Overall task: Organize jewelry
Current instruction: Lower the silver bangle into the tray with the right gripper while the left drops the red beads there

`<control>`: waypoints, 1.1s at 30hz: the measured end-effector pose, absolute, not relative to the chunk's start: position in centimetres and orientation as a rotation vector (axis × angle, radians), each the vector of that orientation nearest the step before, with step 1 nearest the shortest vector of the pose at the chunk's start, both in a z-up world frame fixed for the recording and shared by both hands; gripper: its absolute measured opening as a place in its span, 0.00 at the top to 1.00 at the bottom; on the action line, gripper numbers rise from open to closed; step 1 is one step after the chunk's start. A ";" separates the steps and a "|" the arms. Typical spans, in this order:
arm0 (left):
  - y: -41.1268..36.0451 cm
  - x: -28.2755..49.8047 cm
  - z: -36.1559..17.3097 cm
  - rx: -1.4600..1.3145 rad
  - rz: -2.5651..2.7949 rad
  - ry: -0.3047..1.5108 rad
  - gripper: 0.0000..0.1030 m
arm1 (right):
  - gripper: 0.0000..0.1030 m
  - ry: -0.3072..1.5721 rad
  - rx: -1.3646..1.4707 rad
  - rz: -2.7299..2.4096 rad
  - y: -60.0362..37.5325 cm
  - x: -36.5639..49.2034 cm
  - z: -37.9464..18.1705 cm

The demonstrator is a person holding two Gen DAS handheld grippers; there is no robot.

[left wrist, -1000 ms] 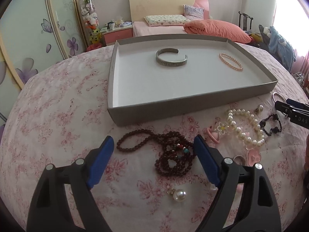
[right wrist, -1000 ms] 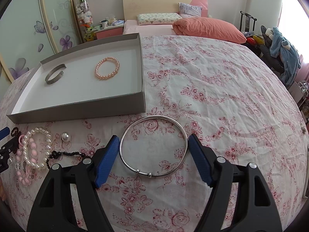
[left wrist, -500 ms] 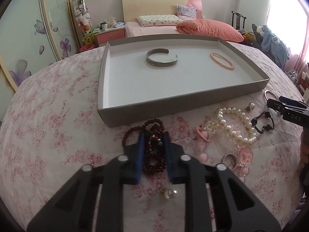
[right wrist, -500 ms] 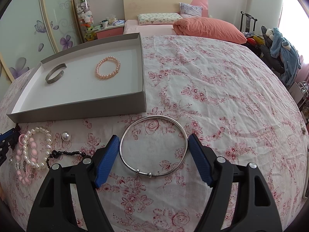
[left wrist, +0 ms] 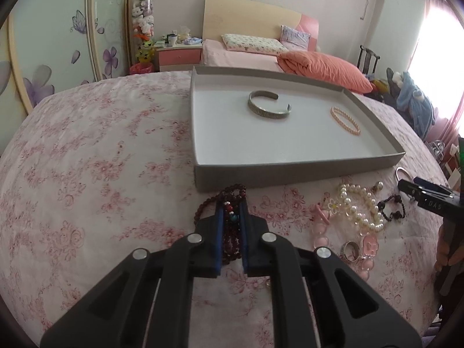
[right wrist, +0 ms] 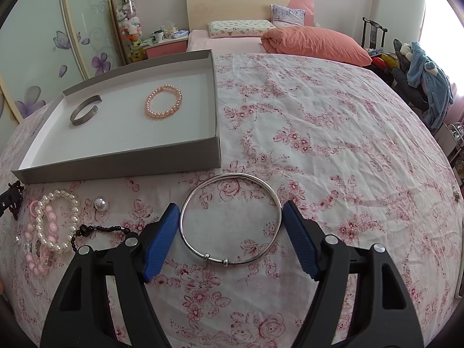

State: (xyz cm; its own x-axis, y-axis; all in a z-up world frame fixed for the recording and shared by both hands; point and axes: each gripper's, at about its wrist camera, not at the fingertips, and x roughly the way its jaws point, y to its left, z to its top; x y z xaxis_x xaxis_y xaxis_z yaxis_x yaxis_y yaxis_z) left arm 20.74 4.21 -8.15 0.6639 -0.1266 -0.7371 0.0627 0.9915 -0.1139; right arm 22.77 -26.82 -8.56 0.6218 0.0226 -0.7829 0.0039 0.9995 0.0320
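Note:
My left gripper (left wrist: 231, 207) is shut on a dark red bead necklace (left wrist: 230, 223), whose loops stick out in front of the fingertips toward the grey tray (left wrist: 290, 171). The tray holds a silver cuff (left wrist: 268, 105) and a pink bead bracelet (left wrist: 345, 117). My right gripper (right wrist: 230, 211) is open, with a thin silver bangle (right wrist: 230, 217) lying on the cloth between its fingers. The tray (right wrist: 116, 168), cuff (right wrist: 85, 110) and pink bracelet (right wrist: 163, 101) also show in the right wrist view.
On the floral cloth lie a white pearl bracelet (left wrist: 361, 206), a black bead bracelet (left wrist: 393, 208), pink pieces (left wrist: 320, 232), a ring (left wrist: 349, 250) and a loose pearl (right wrist: 100, 203). A bed with an orange quilt (right wrist: 313, 43) stands behind.
My left gripper closed on the dark red bead necklace and has lifted and swung left with it. My right gripper stays open around the bangle.

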 end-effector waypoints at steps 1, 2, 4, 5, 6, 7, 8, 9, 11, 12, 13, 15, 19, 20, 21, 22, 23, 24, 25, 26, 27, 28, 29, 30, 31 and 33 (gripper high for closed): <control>4.3 20.6 -8.0 -0.085 -0.106 0.832 0.90 | 0.30 0.899 0.032 0.013 -26.8 22.7 -8.5; 4.5 20.5 -7.8 -0.093 -0.105 0.824 0.90 | 0.30 0.897 0.035 0.019 -26.8 22.7 -8.5; 4.7 20.1 -7.4 -0.102 -0.100 0.810 0.90 | 0.30 0.893 0.046 0.034 -26.7 22.6 -8.4; 4.8 19.9 -7.2 -0.102 -0.094 0.801 0.90 | 0.30 0.892 0.048 0.037 -26.7 22.5 -8.4; 4.9 19.8 -7.0 -0.102 -0.090 0.794 0.90 | 0.30 0.888 0.053 0.040 -26.7 22.4 -8.3; 5.0 19.6 -6.9 -0.103 -0.088 0.786 0.90 | 0.30 0.884 0.057 0.042 -26.7 22.3 -8.2; 5.0 19.4 -6.7 -0.104 -0.085 0.779 0.90 | 0.30 0.878 0.059 0.043 -26.7 22.2 -8.1; 5.1 19.2 -6.5 -0.106 -0.084 0.770 0.90 | 0.30 0.872 0.058 0.041 -26.7 22.1 -8.0; 5.0 19.0 -6.2 -0.109 -0.084 0.755 0.90 | 0.30 0.860 0.051 0.041 -26.6 21.9 -7.9; 5.0 18.8 -6.1 -0.109 -0.086 0.751 0.90 | 0.30 0.855 0.046 0.042 -26.6 21.7 -7.8; 4.9 18.7 -6.0 -0.108 -0.087 0.745 0.90 | 0.30 0.852 0.043 0.043 -26.4 21.6 -7.7; 4.7 18.5 -5.8 -0.106 -0.091 0.736 0.90 | 0.30 0.845 0.042 0.046 -26.5 21.4 -7.6; 4.2 18.2 -5.3 -0.095 -0.092 0.718 0.90 | 0.30 0.822 0.047 0.049 -26.4 21.0 -7.0; 4.1 18.1 -5.2 -0.093 -0.092 0.715 0.90 | 0.30 0.814 0.050 0.053 -26.4 20.9 -6.8; 4.0 18.0 -5.1 -0.093 -0.090 0.710 0.90 | 0.30 0.807 0.051 0.058 -26.3 20.8 -6.6; 3.9 17.9 -5.0 -0.093 -0.089 0.706 0.90 | 0.30 0.797 0.052 0.063 -26.2 20.6 -6.3; 3.9 17.8 -4.8 -0.094 -0.089 0.702 0.90 | 0.30 0.785 0.052 0.069 -26.0 20.4 -6.0; 3.8 17.8 -4.8 -0.093 -0.089 0.699 0.90 | 0.30 0.776 0.052 0.074 -25.9 20.3 -5.8; 3.7 17.7 -4.6 -0.093 -0.087 0.694 0.90 | 0.30 0.764 0.051 0.083 -25.7 20.1 -5.5; 3.6 17.6 -4.5 -0.093 -0.086 0.690 0.90 | 0.30 0.755 0.052 0.091 -25.5 19.9 -5.3; 3.5 17.5 -4.3 -0.092 -0.087 0.681 0.90 | 0.30 0.740 0.055 0.105 -25.2 19.7 -4.9; 3.3 17.3 -4.0 -0.090 -0.088 0.672 0.90 | 0.30 0.726 0.056 0.115 -24.9 19.5 -4.5; 3.1 17.1 -3.7 -0.088 -0.088 0.660 0.90 | 0.30 0.715 0.057 0.124 -24.7 19.3 -4.3; 3.0 17.0 -3.6 -0.085 -0.089 0.651 0.90 | 0.30 0.697 0.056 0.135 -24.4 19.1 -3.8; 2.8 16.8 -3.3 -0.081 -0.090 0.640 0.90 | 0.30 0.680 0.054 0.145 -24.1 18.9 -3.4; 2.3 16.4 -2.6 -0.072 -0.093 0.613 0.90 | 0.30 0.648 0.049 0.163 -23.5 18.4 -2.6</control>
